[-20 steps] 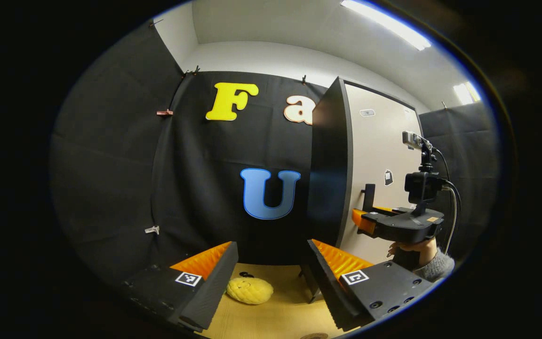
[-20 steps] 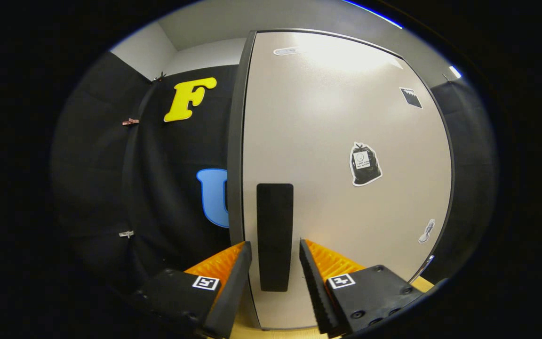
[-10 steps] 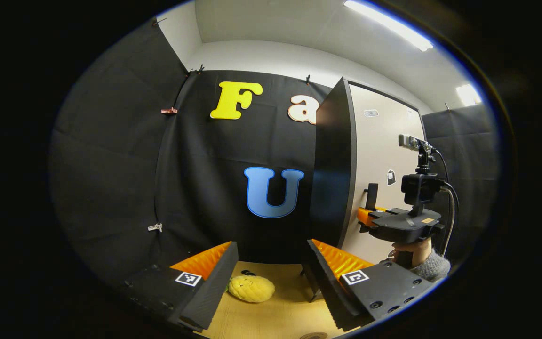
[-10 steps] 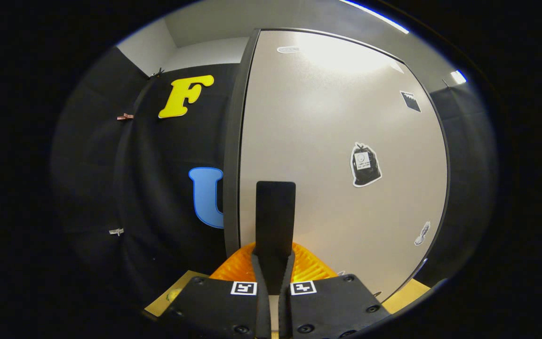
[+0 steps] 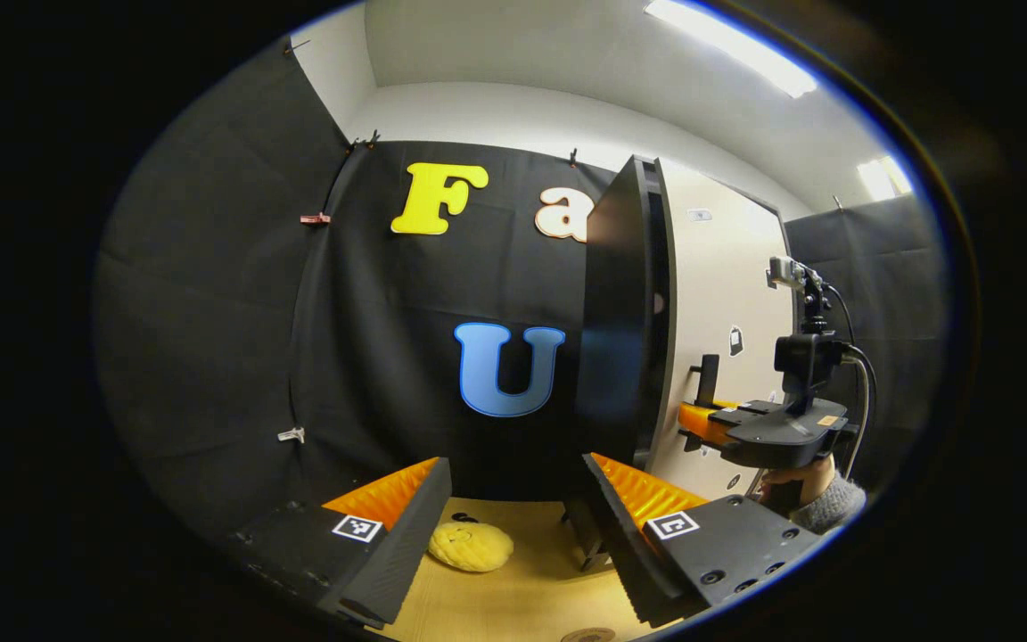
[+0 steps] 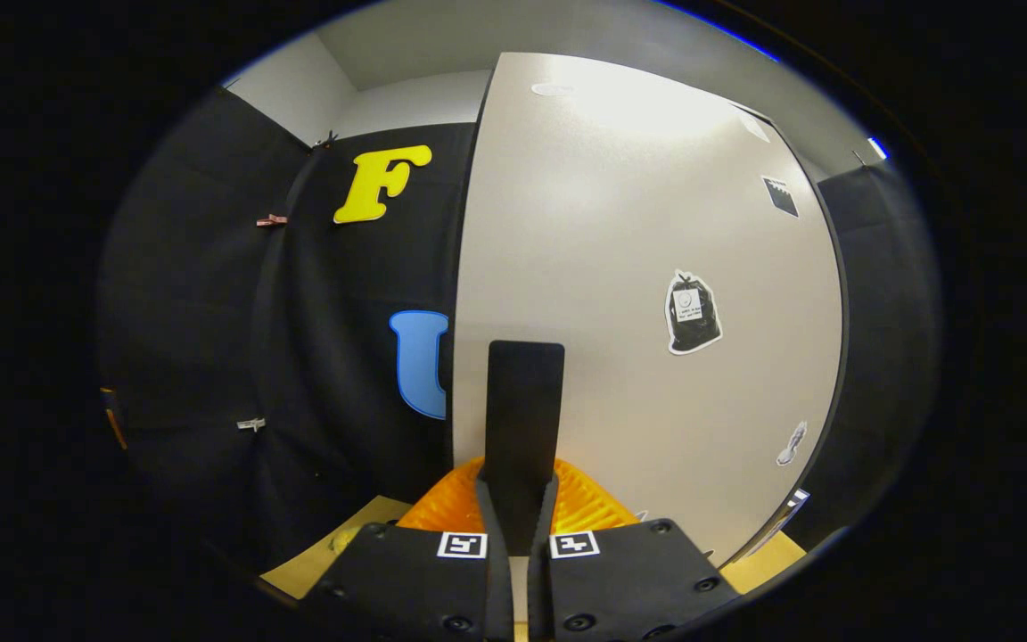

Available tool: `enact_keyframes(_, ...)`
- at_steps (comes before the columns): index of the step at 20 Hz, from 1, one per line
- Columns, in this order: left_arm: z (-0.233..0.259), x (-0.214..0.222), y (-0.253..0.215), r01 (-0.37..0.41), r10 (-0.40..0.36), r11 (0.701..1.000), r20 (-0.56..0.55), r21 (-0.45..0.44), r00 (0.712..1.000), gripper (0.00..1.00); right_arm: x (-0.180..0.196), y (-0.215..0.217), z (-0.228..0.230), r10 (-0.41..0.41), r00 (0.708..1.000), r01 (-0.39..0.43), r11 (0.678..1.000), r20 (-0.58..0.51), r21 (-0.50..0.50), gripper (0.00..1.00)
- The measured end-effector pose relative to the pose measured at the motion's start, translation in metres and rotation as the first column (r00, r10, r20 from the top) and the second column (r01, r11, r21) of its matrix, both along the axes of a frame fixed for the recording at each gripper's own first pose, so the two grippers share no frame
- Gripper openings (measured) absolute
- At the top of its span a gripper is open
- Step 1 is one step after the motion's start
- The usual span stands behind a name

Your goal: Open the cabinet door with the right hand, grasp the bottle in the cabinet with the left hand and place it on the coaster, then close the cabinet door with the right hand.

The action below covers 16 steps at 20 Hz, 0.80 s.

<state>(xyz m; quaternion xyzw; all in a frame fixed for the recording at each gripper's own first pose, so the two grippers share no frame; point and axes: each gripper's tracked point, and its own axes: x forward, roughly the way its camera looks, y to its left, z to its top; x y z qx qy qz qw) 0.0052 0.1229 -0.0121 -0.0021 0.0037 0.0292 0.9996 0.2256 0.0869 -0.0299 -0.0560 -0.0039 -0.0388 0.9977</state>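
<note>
While you stand before the cabinet, this is how things lie:

Right gripper (image 6: 518,522): its two fingers are pressed together on the dark upright handle (image 6: 524,419) of the cabinet door (image 6: 647,267). In the left gripper view you see this same gripper (image 5: 701,419) from the side, at the handle (image 5: 705,379), with your hand (image 5: 790,481) and a grey sleeve beneath it.

Left gripper (image 5: 513,526): its fingers stand wide apart and hold nothing. It hangs above the wooden table (image 5: 522,597), pointing toward the black cloth wall.

Cabinet door: pale, with small stickers on its face. In the left gripper view a narrow gap shows between the door (image 5: 727,294) and the dark cabinet body (image 5: 616,312) at the handle side, so the door is slightly ajar.

Cabinet contents: the gap is too narrow and dark to show the inside; you cannot tell where the bottle sits.

Table: a yellow soft toy (image 5: 471,546) lies on the wood between your left gripper's fingers, farther off, left of the cabinet's foot.

Coaster (image 5: 588,635): a round brownish disc at the near edge of the table, partly cut off, with nothing on the part that shows.
</note>
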Motion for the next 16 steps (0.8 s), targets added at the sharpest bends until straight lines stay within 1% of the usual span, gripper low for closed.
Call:
enact_keyframes(4, 0.002, 0.002, 0.0, 0.015, -0.015, 1.0, 0.0, 0.015, 1.0, 0.92, -0.018, 0.003, 0.003, 0.037, 0.999, -0.037, 0.999, -0.012, -0.006, 0.11)
enact_keyframes(8, 0.005, 0.001, -0.016, 0.048, -0.048, 0.999, 0.006, 0.026, 0.999, 0.92, -0.038, 0.0, 0.007, 0.063, 0.998, -0.063, 0.998, -0.022, 0.0, 0.11)
enact_keyframes(11, 0.006, -0.004, -0.033, 0.089, -0.09, 0.995, 0.015, 0.036, 0.996, 0.92, -0.054, -0.005, 0.009, 0.055, 0.998, -0.055, 0.998, -0.03, -0.002, 0.11)
enact_keyframes(14, 0.008, -0.006, -0.055, 0.148, -0.149, 0.988, 0.021, 0.04, 0.989, 0.92, -0.081, -0.016, 0.009, 0.032, 0.999, -0.032, 0.999, -0.038, 0.002, 0.11)
enact_keyframes(16, 0.003, -0.015, -0.071, 0.187, -0.188, 0.981, 0.021, 0.04, 0.982, 0.92, -0.096, -0.023, 0.012, 0.009, 0.999, -0.009, 1.0, -0.037, 0.0, 0.11)
